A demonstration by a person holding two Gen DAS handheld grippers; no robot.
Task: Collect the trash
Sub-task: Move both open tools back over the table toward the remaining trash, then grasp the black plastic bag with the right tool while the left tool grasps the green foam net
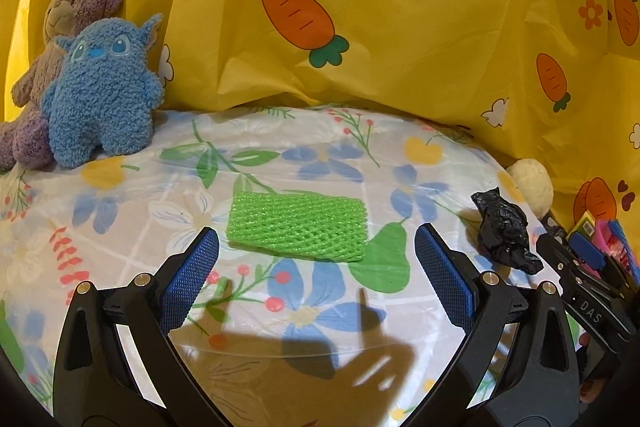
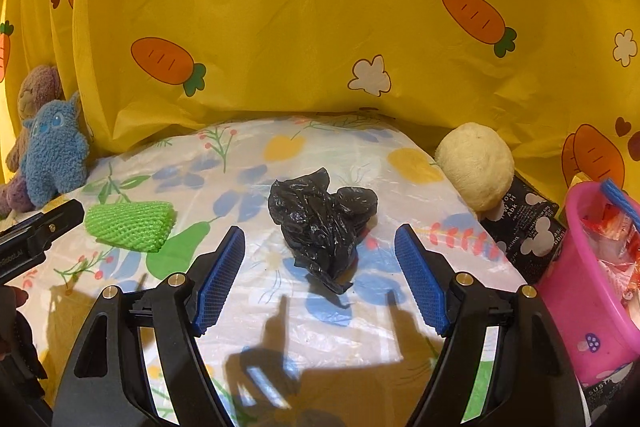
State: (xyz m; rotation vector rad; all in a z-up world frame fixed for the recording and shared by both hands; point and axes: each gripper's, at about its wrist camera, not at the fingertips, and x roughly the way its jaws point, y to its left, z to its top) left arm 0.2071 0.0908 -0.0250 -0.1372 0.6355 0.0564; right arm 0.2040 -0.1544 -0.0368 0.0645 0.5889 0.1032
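Observation:
A green foam net sleeve point(image 1: 298, 225) lies flat on the floral plastic sheet point(image 1: 120, 211), just ahead of my left gripper point(image 1: 316, 247), which is open with nothing between its blue pads. A crumpled black plastic bag point(image 2: 322, 223) lies ahead of my right gripper point(image 2: 320, 243), also open and apart from the bag. In the right wrist view the green sleeve point(image 2: 132, 225) sits to the left, with the left gripper's finger point(image 2: 48, 223) beside it. The black bag point(image 1: 506, 231) and the right gripper's body point(image 1: 580, 287) show at the right of the left wrist view.
A pink bin point(image 2: 592, 291) holding wrappers stands at the right, beside a black printed box point(image 2: 528, 231). A cream plush ball point(image 2: 476, 165) rests at the back right. A blue plush toy point(image 1: 100, 95) and a purple bear point(image 1: 60, 23) lean against the yellow carrot-print curtain point(image 1: 360, 27).

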